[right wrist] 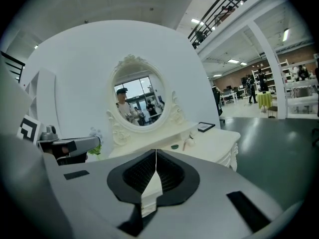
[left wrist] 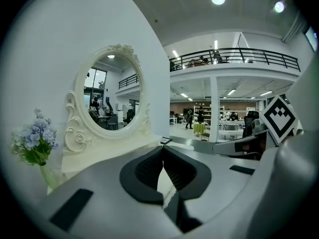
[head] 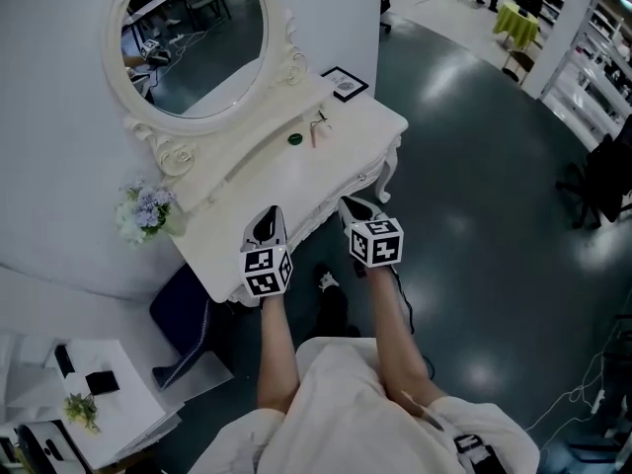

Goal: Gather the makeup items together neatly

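Two grippers: my left gripper point(head: 267, 221) and right gripper point(head: 353, 208) each have their jaws pressed together on nothing. Both hang at the table's point(head: 296, 191) near edge, well apart from the mirror point(head: 193, 38).
Makeup: a green pot point(head: 294, 138) and pale sticks point(head: 317, 130) lie near each other, just below the mirror's right side; too small to name.
Progress: by my judgement nothing is gathered yet, so all the picking and lining up is left.
Around: flowers point(head: 146, 210) below the mirror's left, a frame point(head: 345, 83) to its right.
In the way: only bare tabletop between me and the makeup.
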Available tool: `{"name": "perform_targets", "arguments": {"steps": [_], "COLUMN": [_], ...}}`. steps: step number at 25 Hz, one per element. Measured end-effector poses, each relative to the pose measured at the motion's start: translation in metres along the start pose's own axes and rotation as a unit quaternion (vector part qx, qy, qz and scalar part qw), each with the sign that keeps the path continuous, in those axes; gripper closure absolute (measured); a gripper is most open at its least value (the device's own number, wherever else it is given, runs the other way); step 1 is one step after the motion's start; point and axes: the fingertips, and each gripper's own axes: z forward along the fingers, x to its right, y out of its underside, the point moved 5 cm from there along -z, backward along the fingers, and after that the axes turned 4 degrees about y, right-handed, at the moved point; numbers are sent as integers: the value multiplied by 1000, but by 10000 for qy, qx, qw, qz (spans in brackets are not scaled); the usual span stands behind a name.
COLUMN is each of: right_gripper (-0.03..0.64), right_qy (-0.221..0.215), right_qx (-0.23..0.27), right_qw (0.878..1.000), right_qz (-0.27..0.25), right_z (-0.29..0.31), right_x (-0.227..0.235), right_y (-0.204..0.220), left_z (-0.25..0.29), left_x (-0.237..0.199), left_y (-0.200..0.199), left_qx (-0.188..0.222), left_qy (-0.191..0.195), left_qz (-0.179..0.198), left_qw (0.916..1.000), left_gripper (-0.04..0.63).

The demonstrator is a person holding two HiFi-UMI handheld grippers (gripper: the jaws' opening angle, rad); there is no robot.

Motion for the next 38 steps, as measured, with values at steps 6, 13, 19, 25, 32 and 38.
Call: {"name": "perform_targets", "arguments": {"steps": [6,13,19,25,32,38], "right_gripper": [577,577,577,577,577,577], "right_qy": [181,191,-22,-387,-704,-1231], "right_qx": [94,-307,-579,-912,-943,-1177], "right_qw": [9988,9975,9965,9949,9919,9818], "right_qz": [438,604,596,165,-478,-840], "right_z": [27,103,183,263,323,375], "right_x": [41,75,87,90,88,89], "right_y": [-25,-18,-28,-43,-84,-96], "left_z": [49,113,167,221,265,288], "left_x": [-9,-46,-90,-137,-175,-196], "left_y": [-14,-2,14,19,2,0], "left_qx": [-94,-345,-603,-693,-592,-640], "left_qy": [55,-114,-331,-537,-754,-1209], "left_qz": [27,-126,-392,-644,-744,-856], "left_qw": [9999,9993,9969,9941,9926,9869], "left_gripper": [580,580,580,580,580,580]}}
